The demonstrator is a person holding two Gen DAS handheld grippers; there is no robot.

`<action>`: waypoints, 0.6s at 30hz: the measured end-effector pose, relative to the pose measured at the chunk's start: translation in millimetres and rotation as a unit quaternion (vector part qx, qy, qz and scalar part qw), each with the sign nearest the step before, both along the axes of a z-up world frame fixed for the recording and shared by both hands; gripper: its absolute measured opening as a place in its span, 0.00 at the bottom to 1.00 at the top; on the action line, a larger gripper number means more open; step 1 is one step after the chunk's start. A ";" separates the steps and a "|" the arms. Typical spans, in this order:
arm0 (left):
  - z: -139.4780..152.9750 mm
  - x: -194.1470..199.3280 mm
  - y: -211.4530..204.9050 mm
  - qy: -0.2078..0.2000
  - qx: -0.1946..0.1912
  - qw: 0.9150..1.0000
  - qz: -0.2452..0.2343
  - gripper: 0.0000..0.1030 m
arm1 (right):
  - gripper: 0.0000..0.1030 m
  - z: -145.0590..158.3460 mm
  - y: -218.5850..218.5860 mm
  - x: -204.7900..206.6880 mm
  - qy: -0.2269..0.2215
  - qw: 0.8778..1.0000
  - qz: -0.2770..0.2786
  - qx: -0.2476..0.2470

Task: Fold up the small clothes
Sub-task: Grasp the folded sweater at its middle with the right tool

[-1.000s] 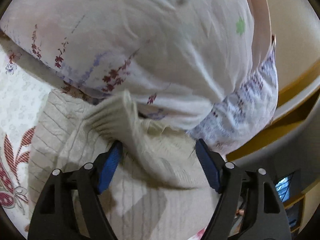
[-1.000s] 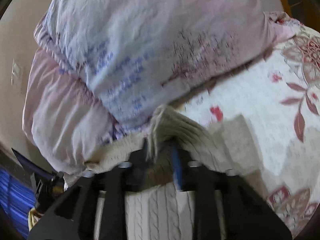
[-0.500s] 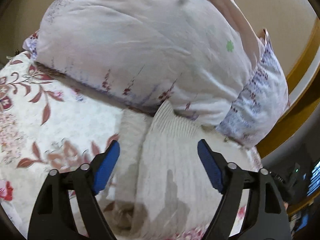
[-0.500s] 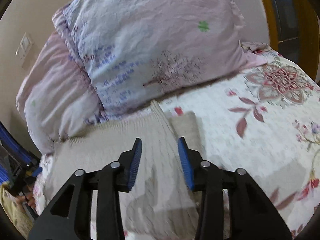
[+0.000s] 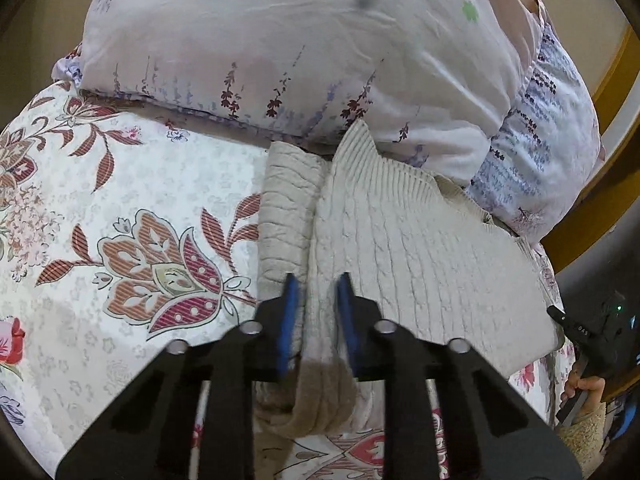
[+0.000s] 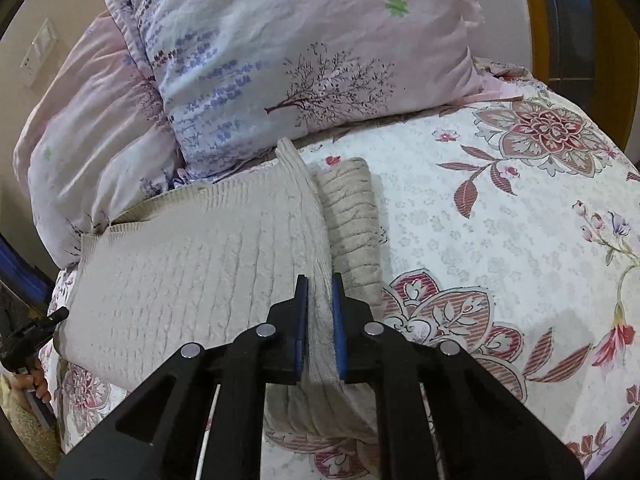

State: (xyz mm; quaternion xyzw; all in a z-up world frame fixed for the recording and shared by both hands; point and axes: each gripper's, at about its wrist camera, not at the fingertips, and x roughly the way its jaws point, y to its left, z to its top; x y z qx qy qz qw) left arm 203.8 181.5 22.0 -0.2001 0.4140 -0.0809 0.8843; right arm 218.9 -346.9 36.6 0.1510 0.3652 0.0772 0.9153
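A cream cable-knit sweater lies folded on the floral bedspread, its ribbed hem against the pillows. In the left wrist view my left gripper is shut on the sweater's near left folded edge, beside the folded sleeve. In the right wrist view the same sweater fills the left half, and my right gripper is shut on its near folded edge next to the sleeve. Blue pads pinch the knit.
Two pinkish printed pillows lie behind the sweater. A wooden bed frame runs along the right of the left wrist view. The flowered bedspread stretches to the right. A hand with a dark device shows at the edge.
Both grippers let the sweater's far end down by the pillows, pulled back to its near edge, and closed on the fold there.
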 end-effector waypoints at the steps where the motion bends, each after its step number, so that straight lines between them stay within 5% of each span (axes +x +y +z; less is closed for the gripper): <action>1: -0.1 -0.3 0.6 0.002 -0.003 1.000 -0.004 0.09 | 0.11 1.3 -0.5 -1.4 -0.001 1.000 -0.001 0.001; 10: 7.9 -19.0 2.0 -0.004 -0.002 1.000 -0.020 0.06 | 0.11 10.9 -2.9 -18.7 -0.011 1.000 -0.006 0.010; 18: -5.9 -21.2 4.7 0.010 0.003 1.000 -0.017 0.06 | 0.11 -6.8 2.5 -22.1 0.015 0.999 -0.022 -0.031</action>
